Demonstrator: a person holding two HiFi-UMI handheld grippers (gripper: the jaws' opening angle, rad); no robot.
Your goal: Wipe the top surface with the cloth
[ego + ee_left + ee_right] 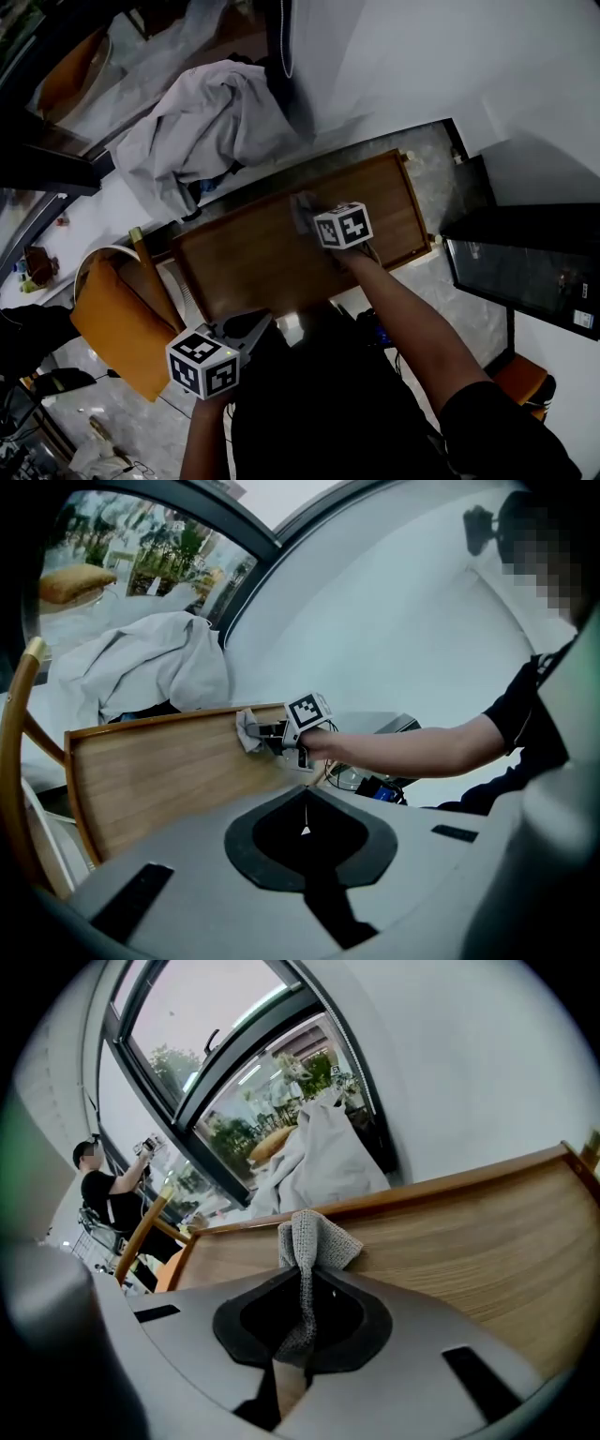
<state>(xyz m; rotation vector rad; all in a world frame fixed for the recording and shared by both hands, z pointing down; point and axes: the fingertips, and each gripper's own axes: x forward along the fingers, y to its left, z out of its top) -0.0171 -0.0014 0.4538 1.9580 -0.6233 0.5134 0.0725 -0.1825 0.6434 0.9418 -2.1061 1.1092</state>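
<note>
A brown wooden tabletop (253, 267) with a raised rim lies in front of me. My right gripper (312, 218) is shut on a small grey knitted cloth (302, 210) and holds it against the far middle of the top. From the right gripper view the cloth (315, 1239) bunches out past the jaws onto the wood (469, 1241). The left gripper (261, 325) hovers off the near edge of the table, shut, with nothing in it. In the left gripper view the right gripper (269, 734) and the cloth (247, 729) sit at the far rim of the top (159, 771).
A heap of pale grey fabric (206, 127) lies beyond the table's far left. An orange chair with a wooden frame (122, 323) stands at the left. A dark glass-fronted cabinet (525, 267) is at the right. A person (103, 1194) stands far off by the window.
</note>
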